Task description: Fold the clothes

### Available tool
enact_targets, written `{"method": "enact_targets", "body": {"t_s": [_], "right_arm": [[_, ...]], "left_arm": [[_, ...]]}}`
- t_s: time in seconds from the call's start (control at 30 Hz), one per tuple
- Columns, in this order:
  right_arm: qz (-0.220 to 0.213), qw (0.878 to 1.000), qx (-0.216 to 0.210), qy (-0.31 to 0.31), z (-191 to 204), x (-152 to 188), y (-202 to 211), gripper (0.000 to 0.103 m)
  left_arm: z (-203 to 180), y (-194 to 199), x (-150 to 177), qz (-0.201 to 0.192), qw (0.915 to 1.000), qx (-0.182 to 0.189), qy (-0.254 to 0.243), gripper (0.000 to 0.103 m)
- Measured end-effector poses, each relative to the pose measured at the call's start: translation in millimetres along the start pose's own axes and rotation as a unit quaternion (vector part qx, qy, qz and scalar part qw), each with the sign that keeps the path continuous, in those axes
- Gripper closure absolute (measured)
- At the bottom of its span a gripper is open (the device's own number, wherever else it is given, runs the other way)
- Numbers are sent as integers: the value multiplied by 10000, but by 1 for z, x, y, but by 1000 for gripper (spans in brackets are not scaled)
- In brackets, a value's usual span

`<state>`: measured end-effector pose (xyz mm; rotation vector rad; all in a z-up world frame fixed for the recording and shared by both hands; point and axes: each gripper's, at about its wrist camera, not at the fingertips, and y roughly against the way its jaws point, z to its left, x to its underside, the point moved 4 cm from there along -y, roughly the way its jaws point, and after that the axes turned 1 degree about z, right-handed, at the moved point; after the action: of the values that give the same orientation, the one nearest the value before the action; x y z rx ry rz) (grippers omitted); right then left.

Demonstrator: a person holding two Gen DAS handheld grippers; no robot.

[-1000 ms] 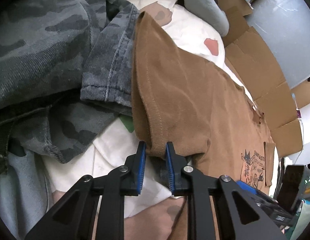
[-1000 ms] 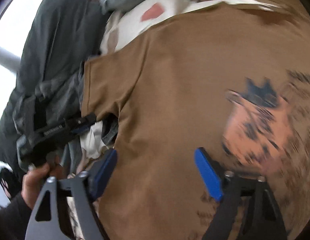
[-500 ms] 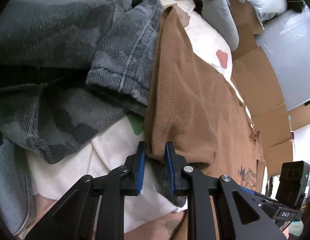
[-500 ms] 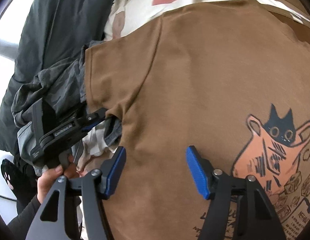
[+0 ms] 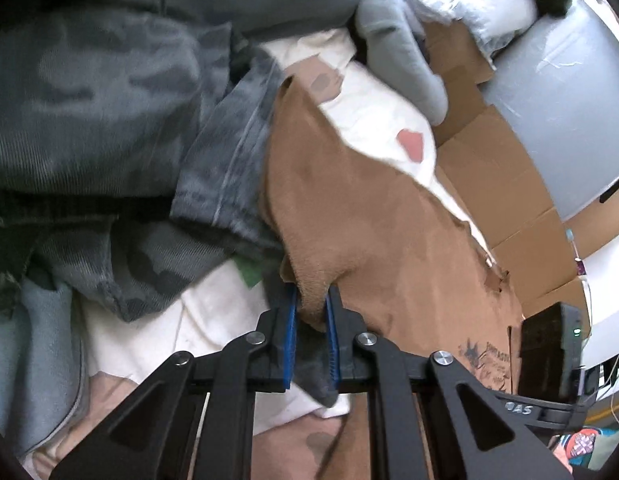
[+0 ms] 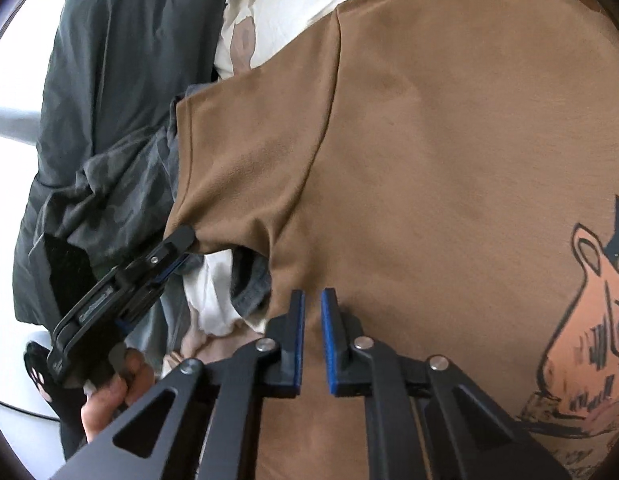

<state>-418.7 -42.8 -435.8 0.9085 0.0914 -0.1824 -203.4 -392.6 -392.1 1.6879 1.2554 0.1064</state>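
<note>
A brown T-shirt [image 5: 369, 208] with an orange cat print [image 6: 597, 312] lies spread front-up [image 6: 429, 140] over a pile of laundry. My left gripper [image 5: 311, 300] pinches the bunched lower corner of its sleeve, and the jaws are closing further on that cloth. From the right wrist view, the left gripper [image 6: 181, 240] sits at the sleeve's hem, held by a hand [image 6: 109, 392]. My right gripper [image 6: 311, 300] presses on the shirt's side just below the armpit. Its jaws are closing to a narrow slit with brown cloth showing in it.
Grey camouflage trousers [image 5: 109, 100] are heaped left of the sleeve. Under the shirt lies a white sheet with coloured patches [image 5: 381, 120]. A grey garment [image 5: 401, 60] and flattened cardboard [image 5: 501, 184] lie beyond it. A dark jacket [image 6: 121, 60] is at the far left.
My right gripper's jaws have gone from wide apart to almost together, and it has slid across the shirt toward the armpit. The left gripper keeps hold of the sleeve, now more bunched.
</note>
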Motion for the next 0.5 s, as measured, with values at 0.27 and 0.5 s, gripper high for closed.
{"method": "enact_targets", "body": {"t_s": [0.27,0.5], "right_arm": [[-44,9993,-270,-249,4,-4,-15,98],[-159,9978,-426,-486,8,-11,-30,98]], "left_arm": [[-20,7,-15,-71,9995,282,-98,91],[-39,10,-21,-24,9983,577,-117,94]]}}
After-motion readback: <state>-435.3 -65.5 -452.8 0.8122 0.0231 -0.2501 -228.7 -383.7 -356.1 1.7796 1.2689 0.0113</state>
